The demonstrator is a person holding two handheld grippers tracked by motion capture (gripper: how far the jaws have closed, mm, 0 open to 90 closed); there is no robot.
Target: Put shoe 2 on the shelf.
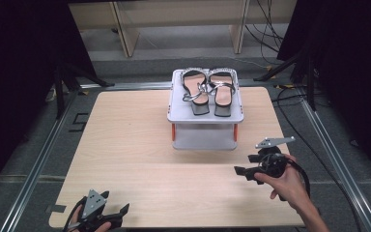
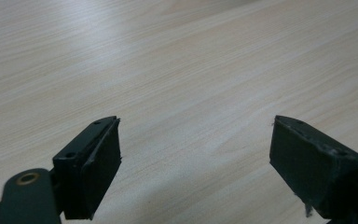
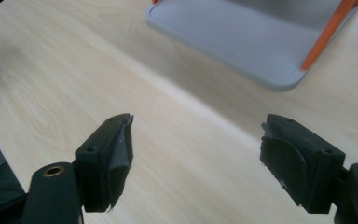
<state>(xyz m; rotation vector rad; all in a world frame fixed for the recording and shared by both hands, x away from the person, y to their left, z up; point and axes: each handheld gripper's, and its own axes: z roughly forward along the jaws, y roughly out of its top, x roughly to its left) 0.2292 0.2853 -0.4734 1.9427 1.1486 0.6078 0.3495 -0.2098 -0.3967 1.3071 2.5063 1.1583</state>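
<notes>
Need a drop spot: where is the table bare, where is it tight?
Bare: table left of the grey rack, and the strip between it and the near edge. Tight: rack top, covered by the sandals; near right, by the right hand-held gripper.

Honestly can't read any text, labels, brand marks or numbers anywhere here, nothing legible on any surface at all.

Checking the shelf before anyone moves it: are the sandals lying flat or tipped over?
Flat. Both sandals sit side by side, soles down and straps up, on the top level of the grey shelf, toes towards the person; neither leans or hangs over its edge.
</notes>
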